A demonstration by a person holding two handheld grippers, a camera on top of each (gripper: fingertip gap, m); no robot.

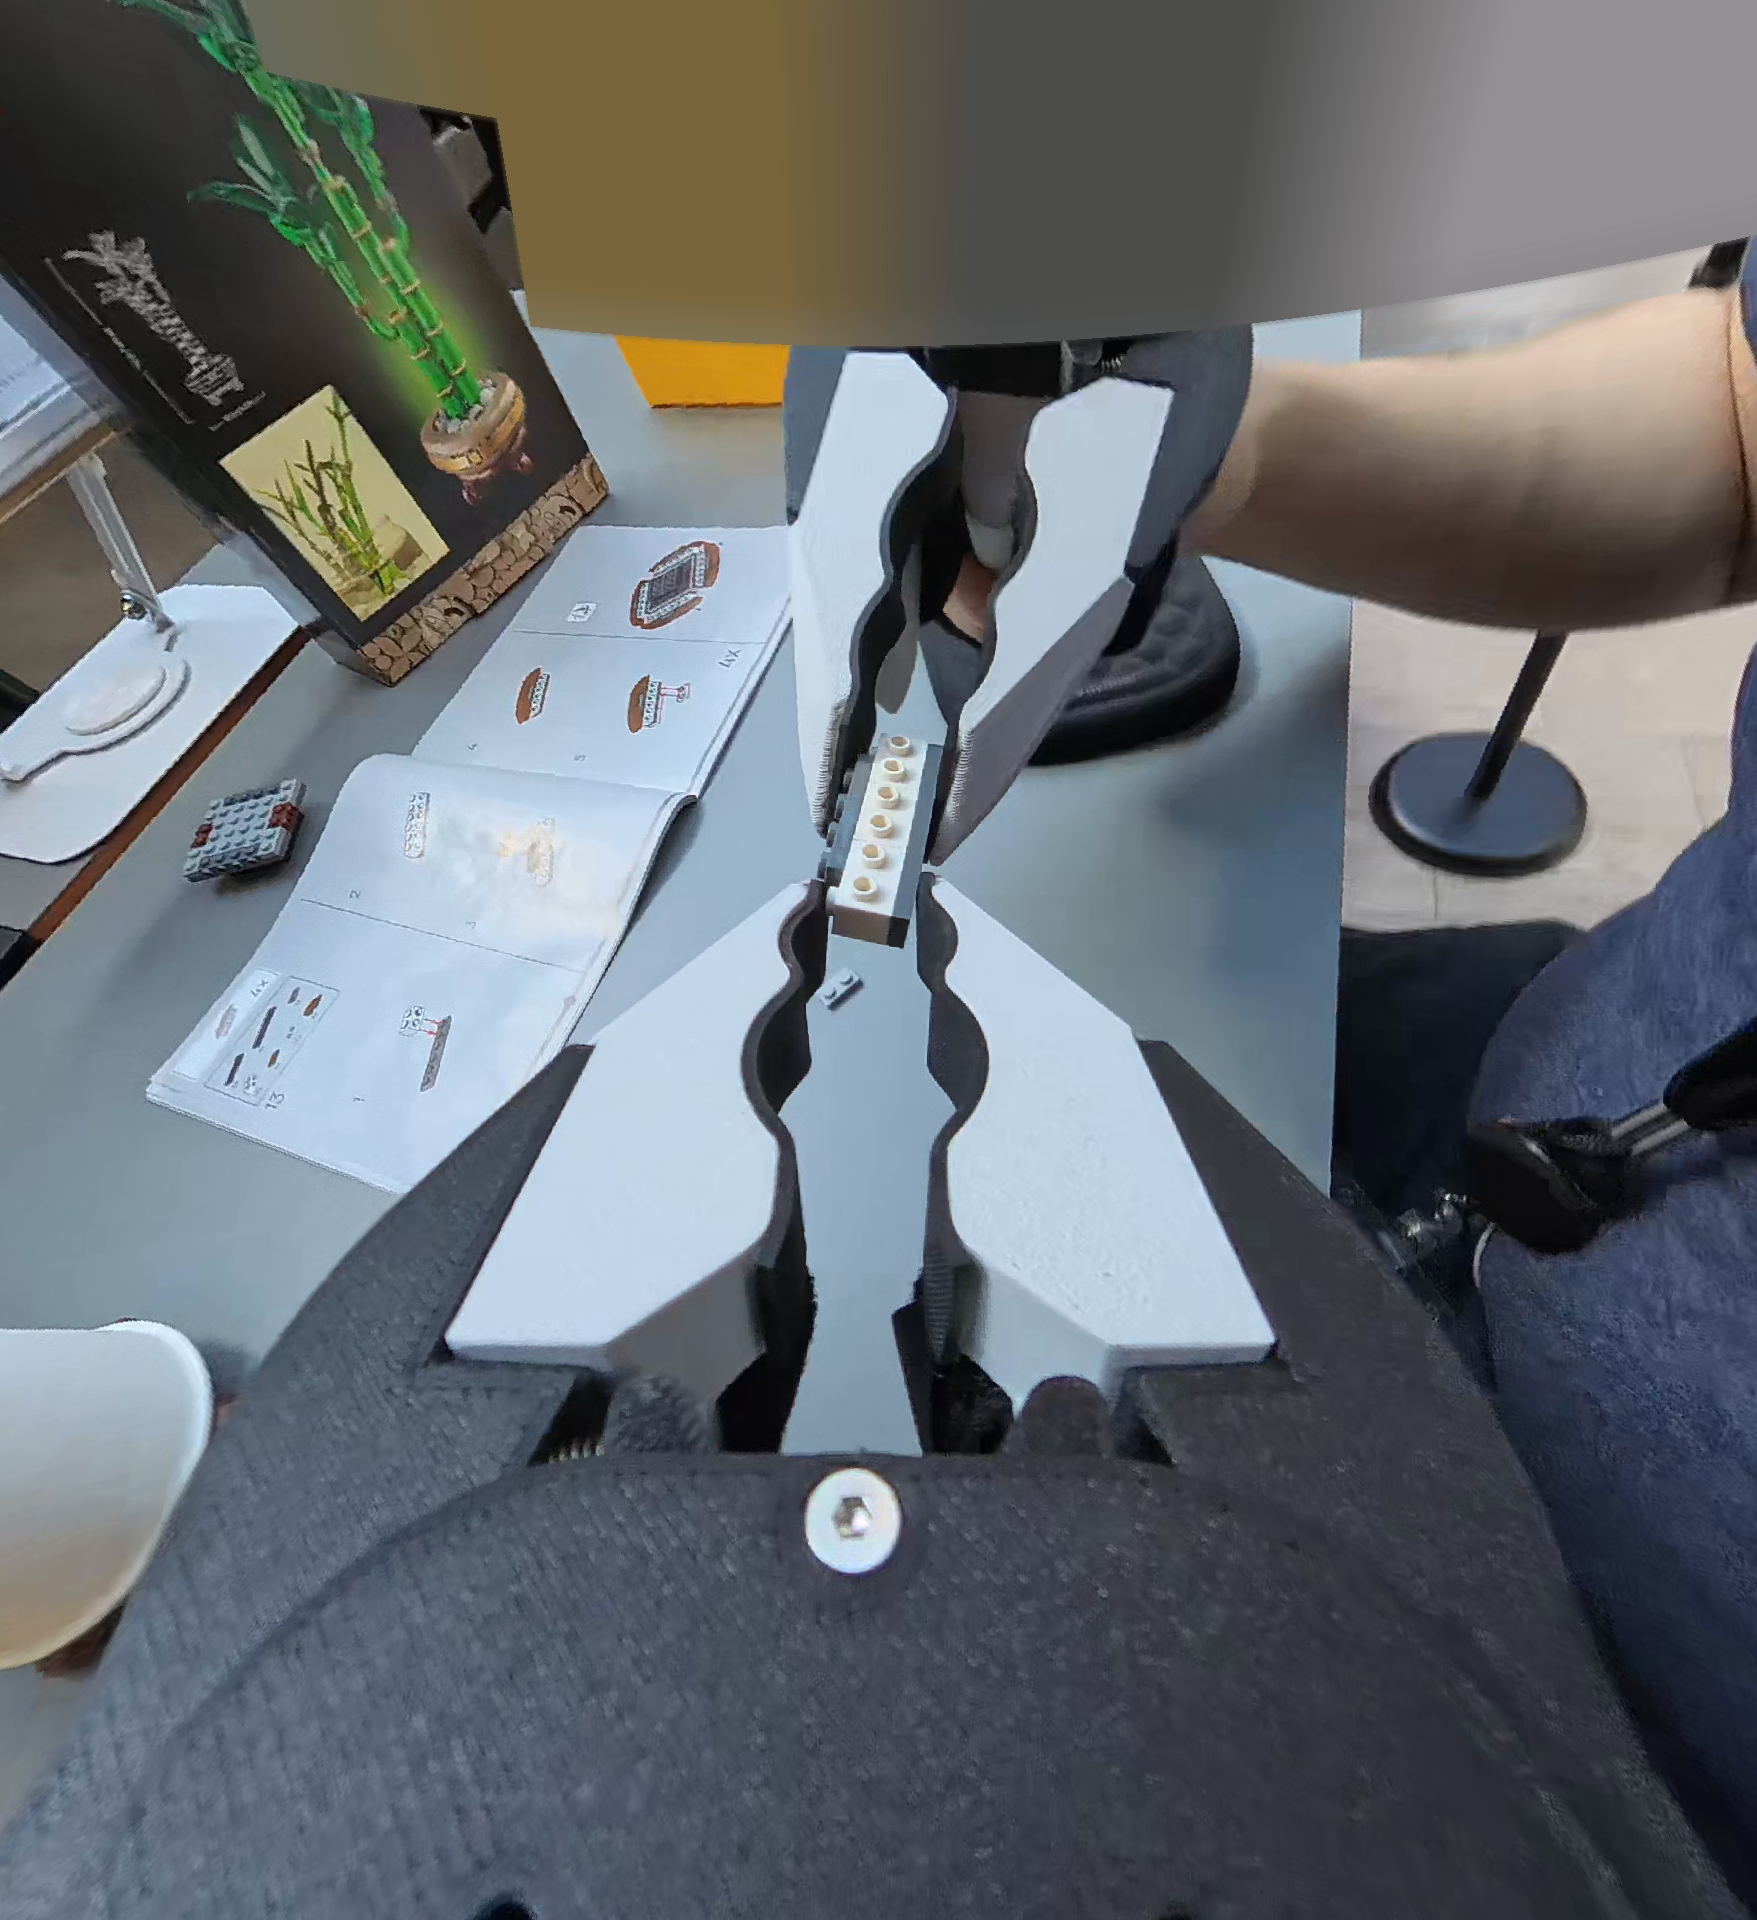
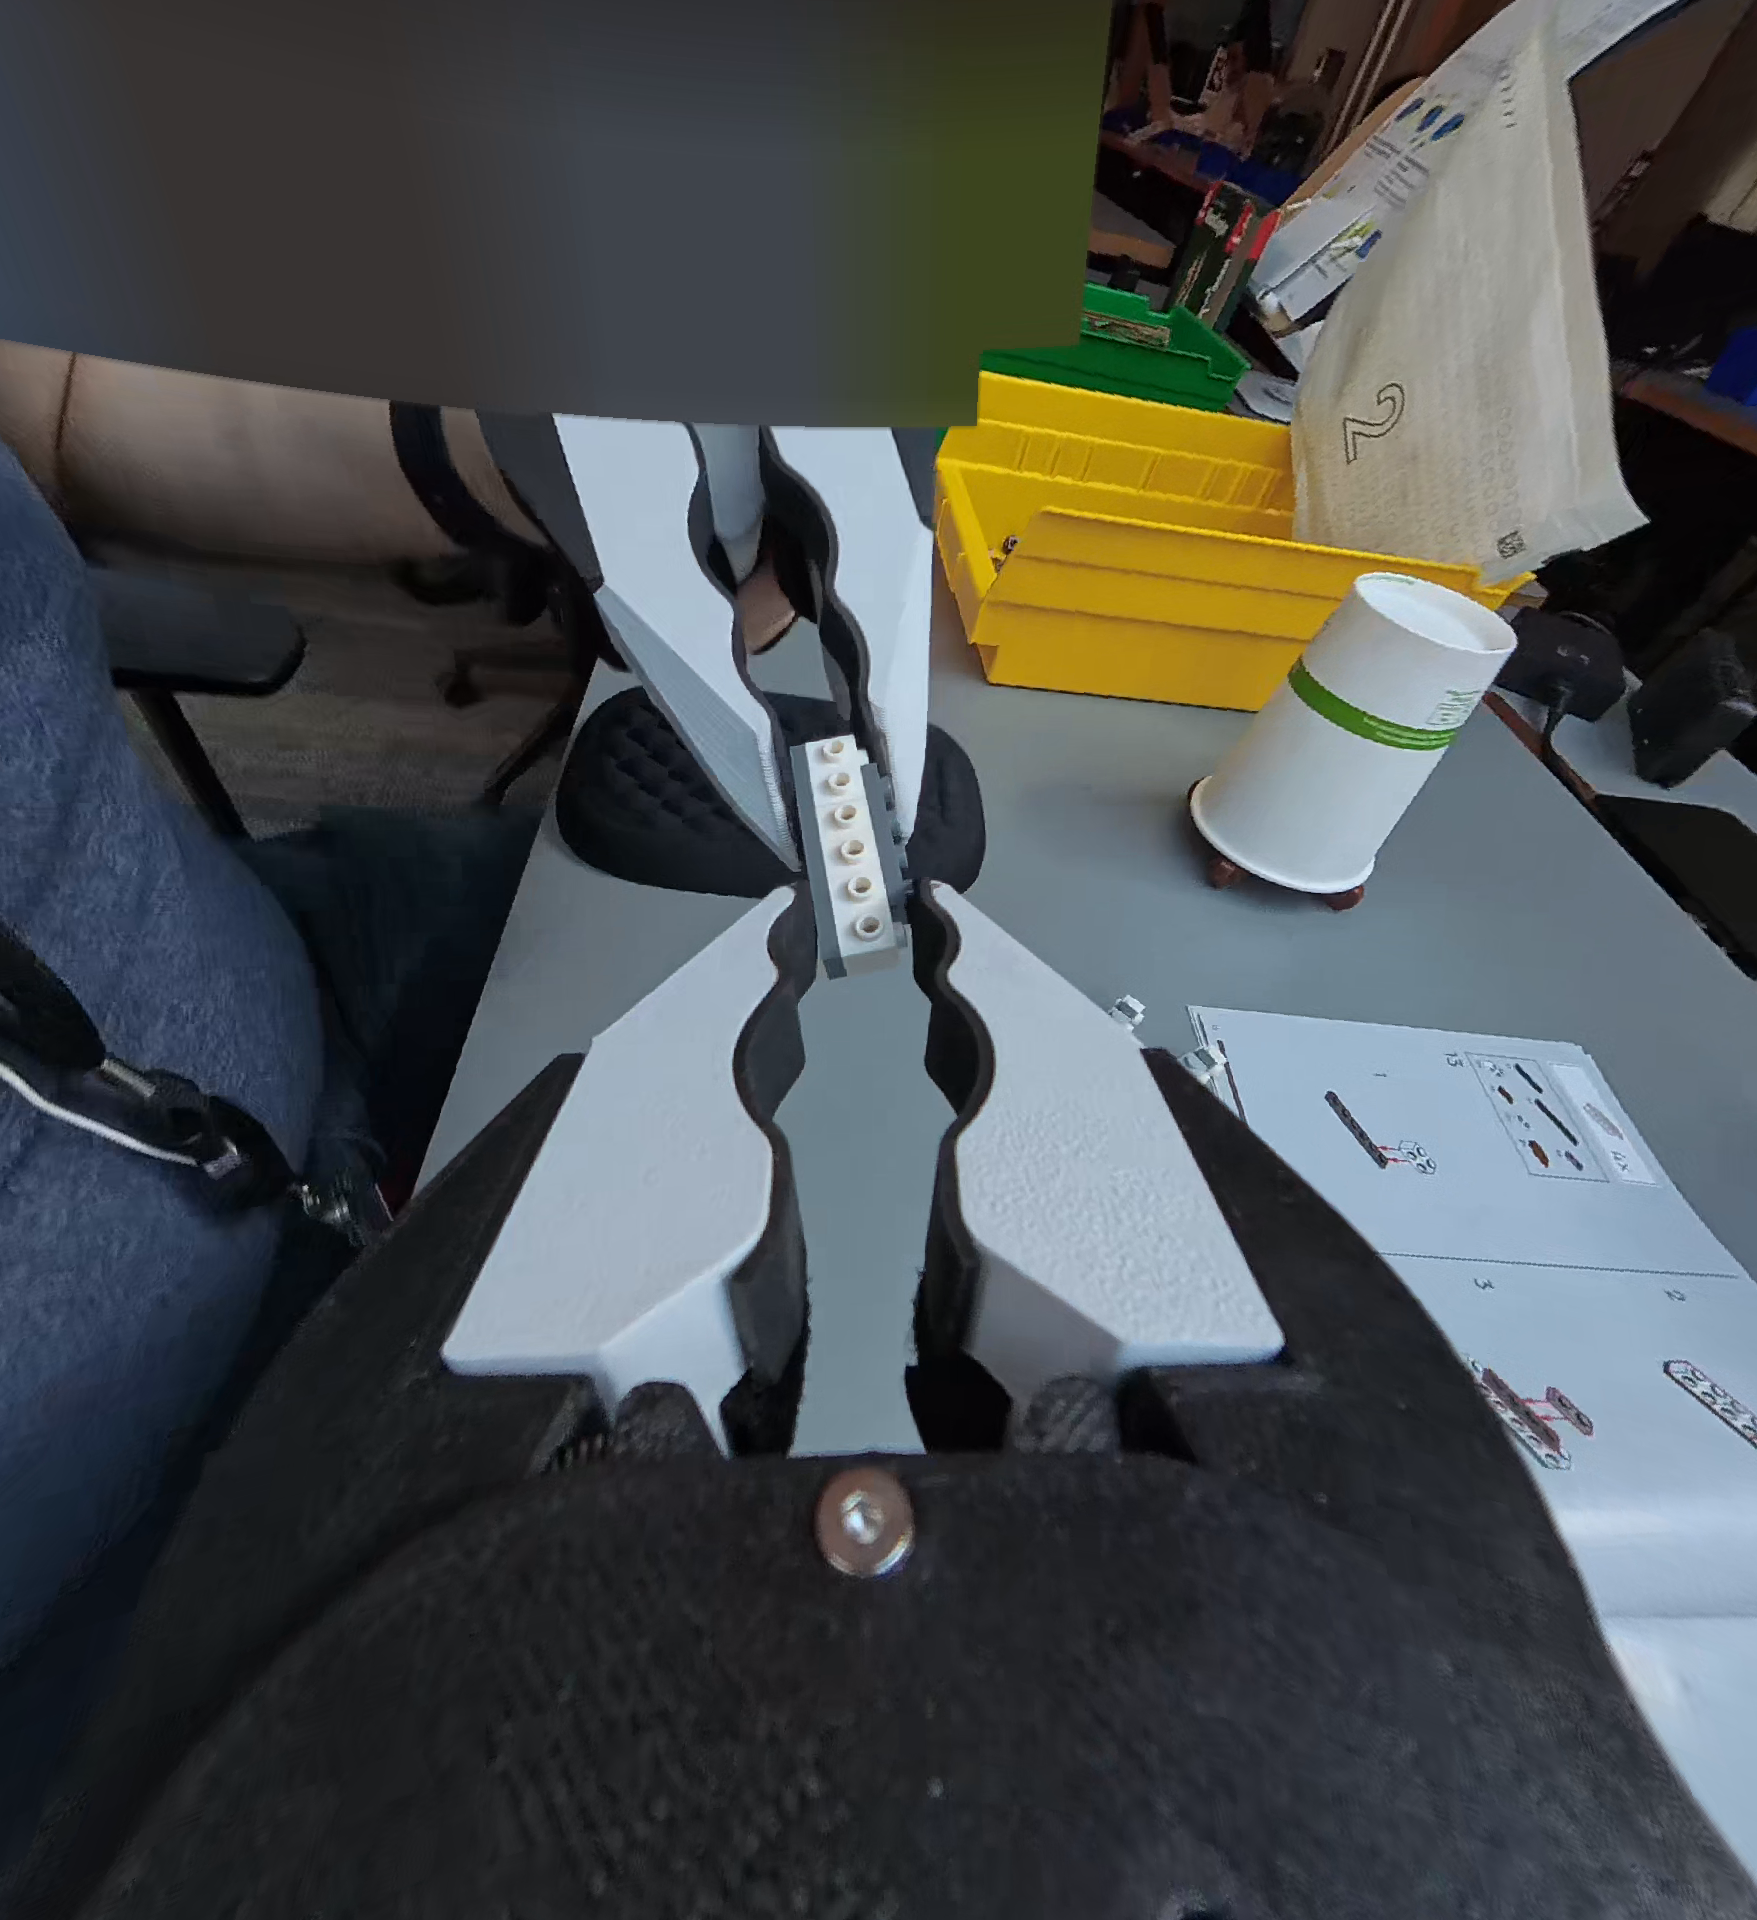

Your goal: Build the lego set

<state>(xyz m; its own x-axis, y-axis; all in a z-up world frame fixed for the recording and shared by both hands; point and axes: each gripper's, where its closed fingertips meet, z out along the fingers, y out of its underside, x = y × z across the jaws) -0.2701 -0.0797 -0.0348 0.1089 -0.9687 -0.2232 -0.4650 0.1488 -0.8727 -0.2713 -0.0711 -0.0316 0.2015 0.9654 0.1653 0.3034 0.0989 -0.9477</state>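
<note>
A small lego piece [image 1: 879,826], a cream row of studs on a dark grey plate, is held in the air between both grippers. My left gripper [image 1: 871,906] is shut on its near end in the left wrist view. My right gripper [image 1: 895,800] comes from the far side and is shut on the other end. In the right wrist view the same piece [image 2: 848,852] sits in my right gripper [image 2: 853,920], with my left gripper [image 2: 843,821] opposite. A tiny grey piece [image 1: 841,989] lies on the grey table [image 1: 1113,935] below.
An open instruction booklet [image 1: 500,914] lies to the left, with a grey studded assembly [image 1: 245,826] and the set's box [image 1: 261,312] beyond it. Yellow bins [image 2: 1113,551] and an upturned paper cup [image 2: 1341,738] stand on the table. A person's arm [image 1: 1476,488] and blue clothing are close by. The tips of both grippers are at nearly the same place.
</note>
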